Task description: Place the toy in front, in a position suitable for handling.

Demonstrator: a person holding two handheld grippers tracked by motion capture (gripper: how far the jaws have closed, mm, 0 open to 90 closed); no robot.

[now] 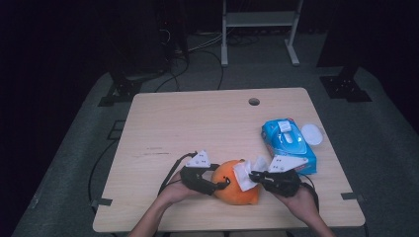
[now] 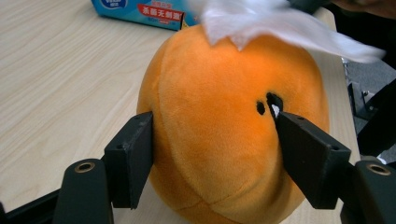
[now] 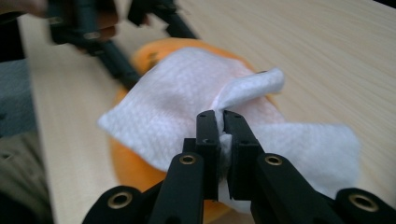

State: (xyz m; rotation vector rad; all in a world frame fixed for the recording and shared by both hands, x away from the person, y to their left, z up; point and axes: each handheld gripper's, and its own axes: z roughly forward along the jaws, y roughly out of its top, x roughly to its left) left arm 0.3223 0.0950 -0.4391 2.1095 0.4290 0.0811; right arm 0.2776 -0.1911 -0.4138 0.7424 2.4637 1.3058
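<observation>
Wooden table (image 1: pixel 163 128): left gripper (image 2: pixel 212 140) clamps orange plush toy (image 2: pixel 219 135); right gripper (image 3: pixel 220 122) pinches white wipe (image 3: pixel 182 93) draped over the toy

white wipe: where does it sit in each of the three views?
High view: the thin white wipe lies at bottom centre, on the round orange plush toy.
Left gripper view: top edge, right of centre, draped over the toy's top.
Right gripper view: centre, spread over the toy, one fold pinched in the right gripper.
Shared landmark: the orange toy.
</observation>
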